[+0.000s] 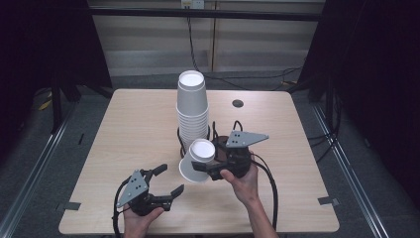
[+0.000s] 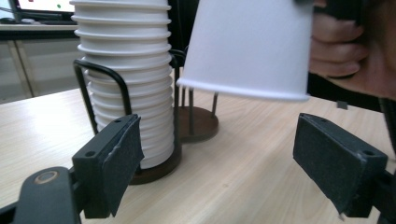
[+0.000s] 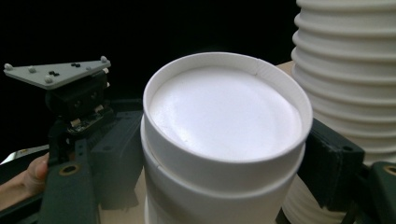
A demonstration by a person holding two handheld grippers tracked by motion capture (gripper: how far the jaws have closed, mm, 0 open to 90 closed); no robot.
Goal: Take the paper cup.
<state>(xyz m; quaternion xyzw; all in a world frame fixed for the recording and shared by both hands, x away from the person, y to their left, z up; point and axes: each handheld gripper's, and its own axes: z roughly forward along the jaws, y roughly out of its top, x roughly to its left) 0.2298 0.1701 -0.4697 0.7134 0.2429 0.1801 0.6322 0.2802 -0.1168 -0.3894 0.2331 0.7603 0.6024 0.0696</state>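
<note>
We cannot see the stand's [image 2: 154,170] full shape: the stack [image 1: 192,111] of upside-down cups hides most of it. Our right claw [image 1: 202,167] grips one cup [image 1: 197,159], upturned and tilted, lifted off the table [image 1: 138,129] just in front of the stack. Our left claw [image 1: 166,181] hangs open and empty, near the cup's rim, below it.

A light wooden surface [image 1: 133,129] with rounded corners stands on grey floor [image 1: 44,148]. Near its far right corner sits a round dark cable hole [image 1: 237,103]. Grey tape tabs [image 1: 329,201] mark the near edges at left and right. Black cables [image 1: 257,79] trail across the floor beyond, below a pale panelled wall [image 1: 148,44].
</note>
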